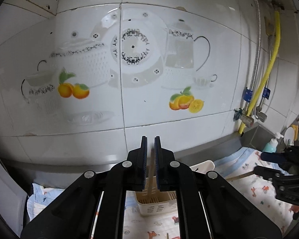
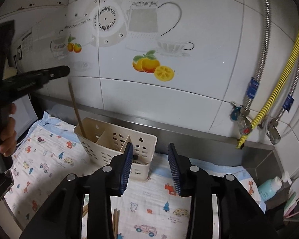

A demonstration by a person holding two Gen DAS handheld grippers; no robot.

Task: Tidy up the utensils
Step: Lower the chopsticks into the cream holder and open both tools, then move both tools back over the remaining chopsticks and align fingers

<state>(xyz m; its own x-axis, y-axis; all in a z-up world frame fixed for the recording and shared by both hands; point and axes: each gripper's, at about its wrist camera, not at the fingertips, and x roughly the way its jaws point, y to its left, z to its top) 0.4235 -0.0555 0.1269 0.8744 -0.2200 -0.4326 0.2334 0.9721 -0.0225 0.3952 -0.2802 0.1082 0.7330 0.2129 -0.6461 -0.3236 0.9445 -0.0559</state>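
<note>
1. L gripper [image 1: 150,145]: jaws narrow, chopstick [image 1: 151,171] between the pads; can't tell if gripped or just loose. In the R view its tip is blurred.
2. Chopstick stands tilted in the holder [image 2: 117,139], leftmost compartment; lower end hidden.
3. R gripper [image 2: 151,149]: wide, holding nothing, just before the holder.
4. More chopsticks [image 2: 116,222] on the cloth [image 2: 50,159], cut off by the R gripper body.

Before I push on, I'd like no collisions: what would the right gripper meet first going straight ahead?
Probably the cream utensil caddy, whose right end lies just ahead of the open right gripper; otherwise the steel backsplash ledge. Depth is unclear.
</note>
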